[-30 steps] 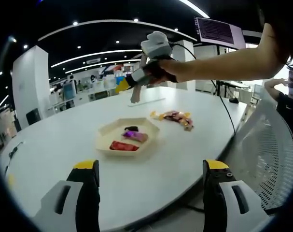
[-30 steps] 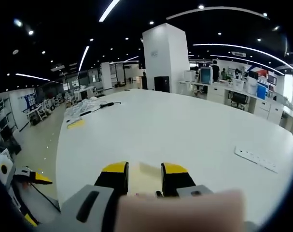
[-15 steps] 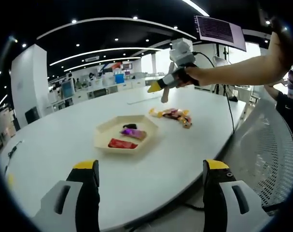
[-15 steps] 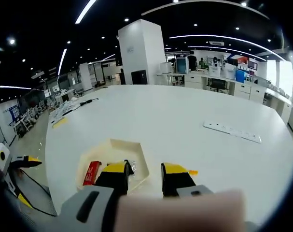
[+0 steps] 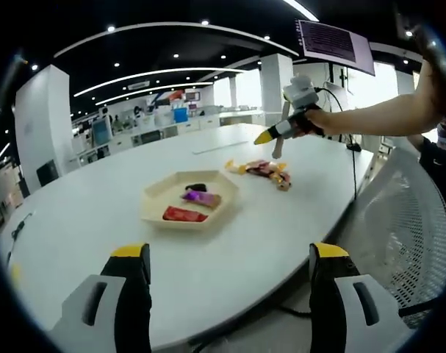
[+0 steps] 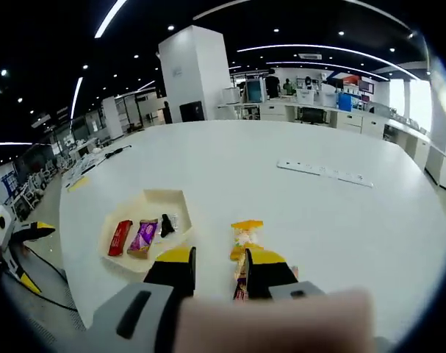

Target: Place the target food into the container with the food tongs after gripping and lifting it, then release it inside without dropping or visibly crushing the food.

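A: How are the right tongs [image 6: 219,266] set?

B: In the right gripper view the yellow-tipped jaws are seen with a narrow gap between them and nothing pinched. They are held above the loose heap of small wrapped snacks [image 6: 245,237] on the wide white desk [image 6: 296,198], with a yellow-wrapped piece lying just beyond the tips. In the left gripper view the same right tongs [image 5: 270,137] are seen in a person's hand [image 5: 311,121], over that heap of snacks [image 5: 259,170].

A: And the left tongs [image 5: 226,257]?

B: They are spread wide, empty, and kept at the near edge of the desk, well apart from everything.

A: Where is the container?

B: The shallow beige hexagonal tray [image 6: 167,202] is found to the left of the heap in the right gripper view. Three wrapped pieces are already laid in it: a red one, a purple one and a dark one. In the left gripper view the tray [image 5: 153,202] is seen between the left tongs and the heap.

A: What could go wrong from here?

B: Two wrappers could be caught together, since the pieces are piled touching one another. A glossy wrapper could slip out if it is pinched only at its edge. The snack could be crushed if the jaws are closed too hard. A release made short of the tray rim would leave the piece on the desk.
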Demonstrator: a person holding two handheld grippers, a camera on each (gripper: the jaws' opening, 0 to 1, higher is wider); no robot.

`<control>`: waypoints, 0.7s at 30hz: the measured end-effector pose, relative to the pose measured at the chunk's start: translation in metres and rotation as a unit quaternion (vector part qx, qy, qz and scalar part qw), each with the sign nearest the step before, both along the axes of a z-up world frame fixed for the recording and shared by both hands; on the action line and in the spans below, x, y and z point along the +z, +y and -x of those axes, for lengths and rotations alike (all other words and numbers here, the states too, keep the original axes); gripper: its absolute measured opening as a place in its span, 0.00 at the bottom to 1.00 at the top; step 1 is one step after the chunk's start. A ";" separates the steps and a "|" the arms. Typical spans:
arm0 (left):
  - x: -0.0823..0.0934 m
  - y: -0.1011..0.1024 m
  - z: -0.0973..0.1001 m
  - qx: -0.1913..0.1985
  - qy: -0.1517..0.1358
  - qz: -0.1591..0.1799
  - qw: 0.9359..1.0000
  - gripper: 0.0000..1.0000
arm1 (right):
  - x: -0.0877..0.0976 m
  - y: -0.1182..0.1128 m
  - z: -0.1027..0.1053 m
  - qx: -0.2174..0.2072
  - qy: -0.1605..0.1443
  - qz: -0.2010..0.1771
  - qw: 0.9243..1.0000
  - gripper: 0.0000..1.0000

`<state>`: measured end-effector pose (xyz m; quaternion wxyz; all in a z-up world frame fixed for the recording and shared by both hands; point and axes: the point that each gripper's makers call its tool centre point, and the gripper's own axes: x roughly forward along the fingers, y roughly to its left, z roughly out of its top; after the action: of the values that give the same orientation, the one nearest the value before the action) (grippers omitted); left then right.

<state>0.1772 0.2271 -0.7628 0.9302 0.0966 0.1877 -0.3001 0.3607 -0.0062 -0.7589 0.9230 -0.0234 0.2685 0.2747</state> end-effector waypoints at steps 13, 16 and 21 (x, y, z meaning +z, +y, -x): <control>-0.003 0.000 0.001 -0.003 0.008 -0.004 1.000 0.86 | -0.025 -0.013 0.008 -0.016 0.018 0.006 1.000 0.26; -0.003 0.000 0.001 -0.003 0.008 -0.004 1.000 0.86 | -0.031 -0.014 0.008 -0.017 0.022 0.007 1.000 0.26; -0.003 0.000 0.002 -0.003 0.008 -0.004 1.000 0.86 | -0.040 -0.014 0.007 -0.024 0.019 0.015 0.999 0.26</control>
<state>0.1757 0.2269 -0.7660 0.9273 0.0986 0.1959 -0.3032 0.3540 -0.0197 -0.7990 0.9235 -0.0255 0.2906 0.2490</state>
